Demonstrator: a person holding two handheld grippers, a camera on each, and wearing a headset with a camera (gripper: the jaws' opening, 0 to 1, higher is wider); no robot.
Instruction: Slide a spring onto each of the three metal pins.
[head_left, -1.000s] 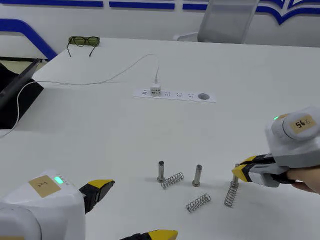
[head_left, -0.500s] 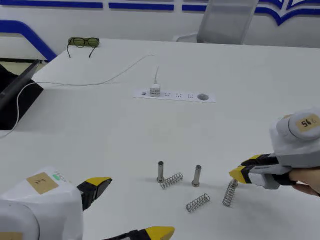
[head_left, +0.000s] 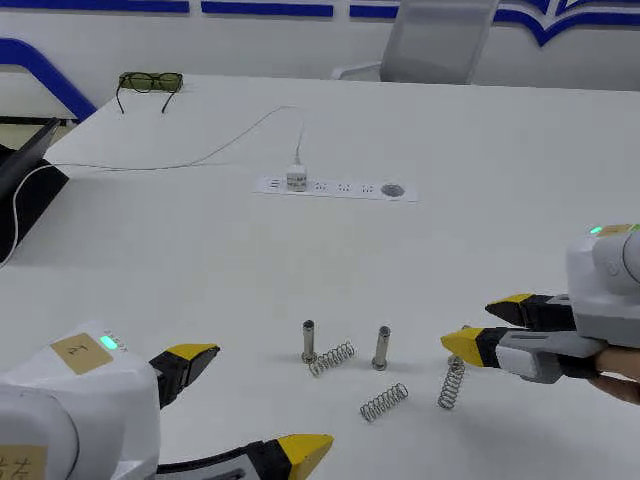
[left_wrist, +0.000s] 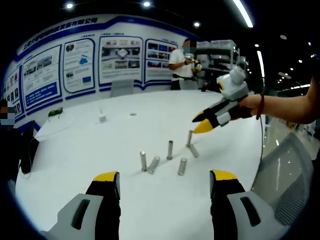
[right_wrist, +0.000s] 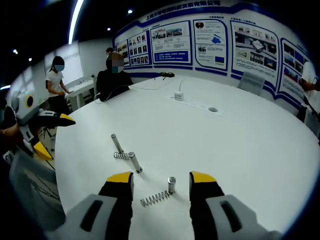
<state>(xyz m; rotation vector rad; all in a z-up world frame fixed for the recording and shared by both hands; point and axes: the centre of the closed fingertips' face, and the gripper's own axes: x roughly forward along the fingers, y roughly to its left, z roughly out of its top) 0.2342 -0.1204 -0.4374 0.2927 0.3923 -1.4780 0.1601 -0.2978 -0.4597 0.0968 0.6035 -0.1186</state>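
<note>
Both tongs are parted and hold nothing. The right tongs (head_left: 487, 322) have a moderate gap; the left tongs (head_left: 243, 408) are spread wide.

Item 1, pins. Three metal pins stand upright in a row running from 9 to 3 o'clock across the near part of the white surface (head_left: 200, 250): first pin (head_left: 308, 340), second pin (head_left: 381, 346), third pin (right_wrist: 171, 183). All three shafts are bare.

Item 2, springs. The first spring (head_left: 332, 357) lies flat just at 4 o'clock of the first pin's foot. The second spring (head_left: 384, 401) lies loose at 6 o'clock of the second pin, apart from it. The third spring (head_left: 452, 383) lies with one end at the third pin's foot; whether it touches cannot be confirmed.

Item 3, tongs position. The right tongs sit at 3 o'clock of the row, and in the right gripper view the third pin stands just ahead of the gap between their tips. The left tongs wait at 7 o'clock, well apart from the parts.

Item 4, surroundings. A power strip (head_left: 335, 187) lies at 12 o'clock and a pair of glasses (head_left: 148, 82) at 11 o'clock, both well away.

Assessment: no fitting is complete and all three are left to do. The third spring looks the likeliest first pick.
</note>
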